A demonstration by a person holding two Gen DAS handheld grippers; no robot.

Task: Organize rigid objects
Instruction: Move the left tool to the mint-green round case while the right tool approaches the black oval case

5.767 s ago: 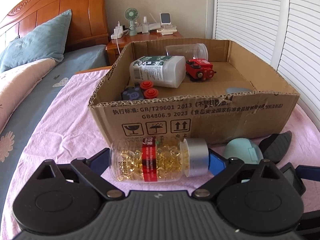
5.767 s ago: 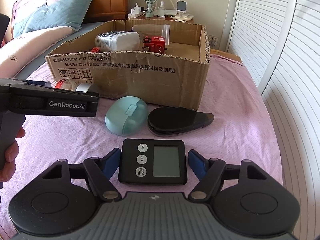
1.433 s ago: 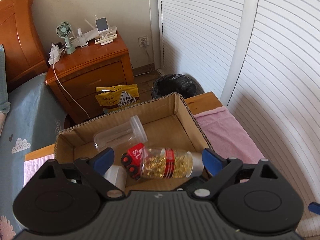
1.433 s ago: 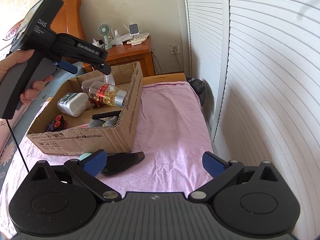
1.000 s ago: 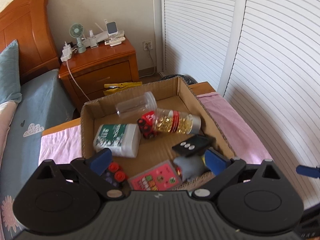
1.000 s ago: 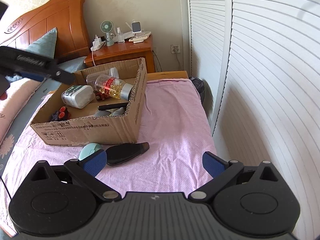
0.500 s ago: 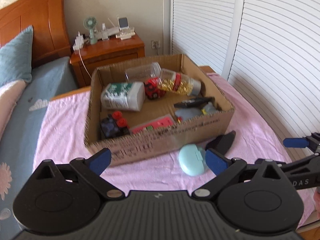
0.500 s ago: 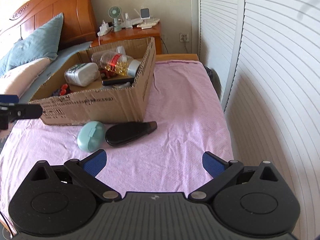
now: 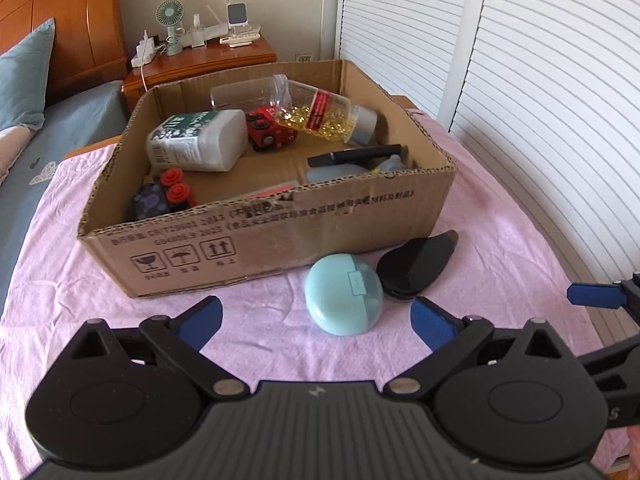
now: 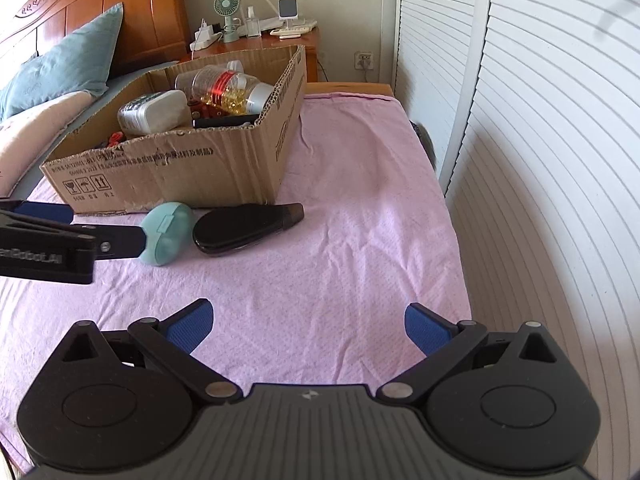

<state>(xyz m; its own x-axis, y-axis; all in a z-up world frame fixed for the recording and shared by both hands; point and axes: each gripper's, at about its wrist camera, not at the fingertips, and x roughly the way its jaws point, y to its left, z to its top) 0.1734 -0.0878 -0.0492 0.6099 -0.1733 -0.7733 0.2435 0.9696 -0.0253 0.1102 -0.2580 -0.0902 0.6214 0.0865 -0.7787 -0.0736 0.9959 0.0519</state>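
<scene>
A cardboard box stands on the pink bedspread. In it lie a capsule bottle, a white bottle, a red toy, a clear jar, a black timer and a toy with red knobs. In front of the box lie a light blue round case and a black flat case. My left gripper is open and empty, just short of the blue case. My right gripper is open and empty over bare bedspread.
White louvred doors run along the right of the bed. A wooden nightstand with a small fan stands behind the box. A blue pillow and a wooden headboard are at the far left.
The capsule bottle and the timer have gone from my grippers into the box. Both grippers have drawn back and come down; the left now faces the blue case from close by.
</scene>
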